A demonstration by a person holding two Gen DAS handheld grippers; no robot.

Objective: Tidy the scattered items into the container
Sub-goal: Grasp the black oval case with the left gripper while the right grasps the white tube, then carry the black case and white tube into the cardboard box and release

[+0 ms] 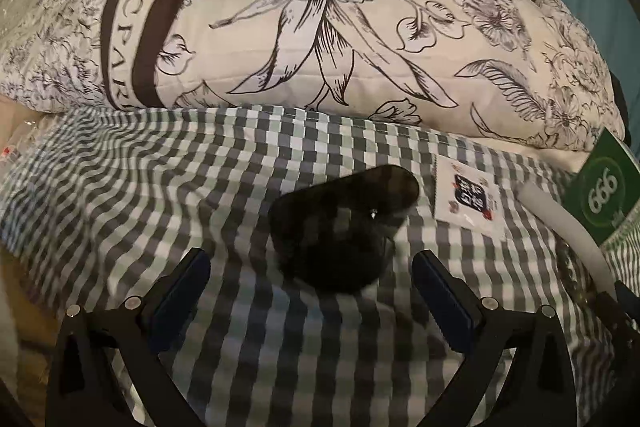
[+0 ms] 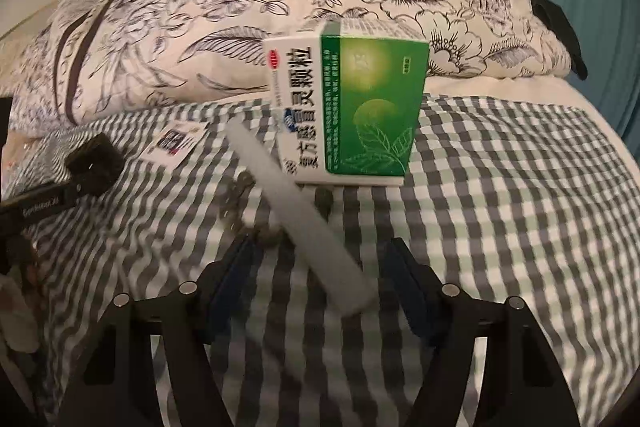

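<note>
Left wrist view: left gripper jaws wide, nothing between the pads; black case lies just ahead on the checked bedsheet, sachet to its right. Floral pillow bounds the far side.

Right wrist view: right gripper angled down, jaws part open astride the white foam strip, contact unclear. Green medicine box stands beyond, open sheet to its right.

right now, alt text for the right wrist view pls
The right gripper, jaws open, points down at a pale grey foam strip lying diagonally on a checked bedsheet. Behind the strip lies a green and white medicine box, with a floral pillow beyond; a small sachet lies to the left.
</note>
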